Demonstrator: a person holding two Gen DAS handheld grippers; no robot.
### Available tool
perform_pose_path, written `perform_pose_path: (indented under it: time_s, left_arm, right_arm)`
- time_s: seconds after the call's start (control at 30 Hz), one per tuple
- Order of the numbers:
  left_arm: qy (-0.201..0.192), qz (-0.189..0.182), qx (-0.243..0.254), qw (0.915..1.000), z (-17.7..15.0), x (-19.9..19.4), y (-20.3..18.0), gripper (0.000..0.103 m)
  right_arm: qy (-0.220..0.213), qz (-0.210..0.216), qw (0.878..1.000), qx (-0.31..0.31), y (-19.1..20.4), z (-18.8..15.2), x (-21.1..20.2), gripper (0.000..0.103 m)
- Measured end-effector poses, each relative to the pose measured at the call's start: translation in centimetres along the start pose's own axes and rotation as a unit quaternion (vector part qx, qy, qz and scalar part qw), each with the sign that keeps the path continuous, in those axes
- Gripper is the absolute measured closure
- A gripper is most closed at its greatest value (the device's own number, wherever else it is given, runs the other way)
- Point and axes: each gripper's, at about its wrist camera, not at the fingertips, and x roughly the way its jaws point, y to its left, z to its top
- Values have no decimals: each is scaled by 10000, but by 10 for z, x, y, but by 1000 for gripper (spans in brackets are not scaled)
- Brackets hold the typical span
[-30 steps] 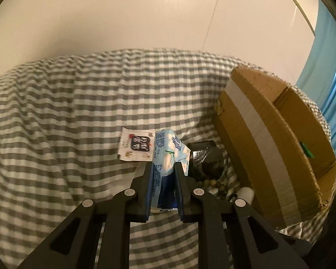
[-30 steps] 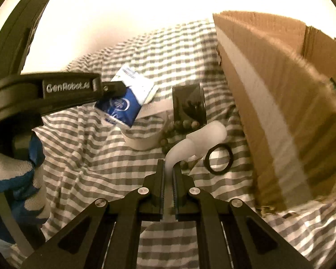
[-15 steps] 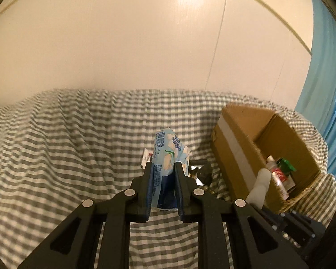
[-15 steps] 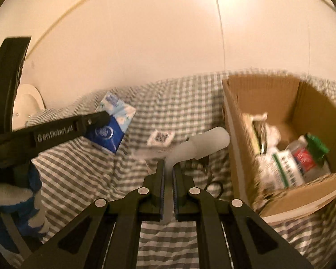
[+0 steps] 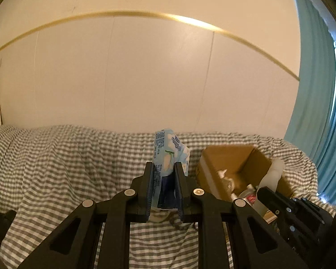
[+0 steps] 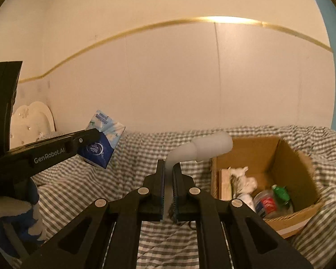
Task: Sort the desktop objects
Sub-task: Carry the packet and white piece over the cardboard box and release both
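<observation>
Pinching a light-blue tissue pack (image 5: 168,170), the left gripper (image 5: 164,174) sits at lower centre of the left wrist view. Both jaws press the pack's sides, and its top sticks up above the fingertips. The pack hangs clear of the checked cloth (image 5: 56,168) that fills the lower half of the frame. In the right wrist view the same pack (image 6: 103,143) appears at centre left, gripped at the tip of the left gripper (image 6: 90,140), which reaches in from the left edge. A gloved hand (image 6: 13,222), white and blue, shows at lower left below that gripper.

The right gripper (image 6: 167,170) sits at lower centre of its own view. Its jaws are nearly pressed together on the thin stem of a white frosted plastic piece (image 6: 203,149). The piece bends to the right above the fingertips and ends in a rounded bulb. The bulb overlaps the upper left corner of the cardboard box (image 6: 289,154) in the picture.

The box stands open on the checked cloth (image 6: 145,148) at centre right. Inside lie crumpled white items (image 6: 242,179) at the left and a bottle with a red label and green cap (image 6: 273,198) at the lower right. In the left wrist view the box (image 5: 230,157) lies at right of centre, and the right gripper's body (image 5: 291,213) enters at lower right. A pale wall (image 5: 145,78) fills the upper frame, with a blue curtain (image 5: 318,112) at the right edge.
</observation>
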Motion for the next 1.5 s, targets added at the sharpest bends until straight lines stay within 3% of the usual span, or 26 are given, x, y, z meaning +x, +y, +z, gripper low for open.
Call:
perform_pose_path:
  time_s: [0.27,0.57,1.03,1.3,1.5]
  left_arm:
    - [-261,-303,172,9991,20,-14,-40,86]
    - [-201,-754,318,9964,27,13,-96,86]
    - [621,-1036,527,9913,8,116,-163,86]
    - [1176,-1039,438,9866,-18,173,-171,86]
    - [1403,-997,461,9840,-34,195,-171,85]
  right_arm:
    - [-321,-214,9992,-42,-32,25,-31,98]
    - [-356,-585,9976,-78,-84,40,-42,98]
    - [320,-881,9956,-4,-157,30,20,97]
    - [780,-929,9926,56,-181,13,60,97]
    - [1139,-930,9891,112,-192,-1,84,94]
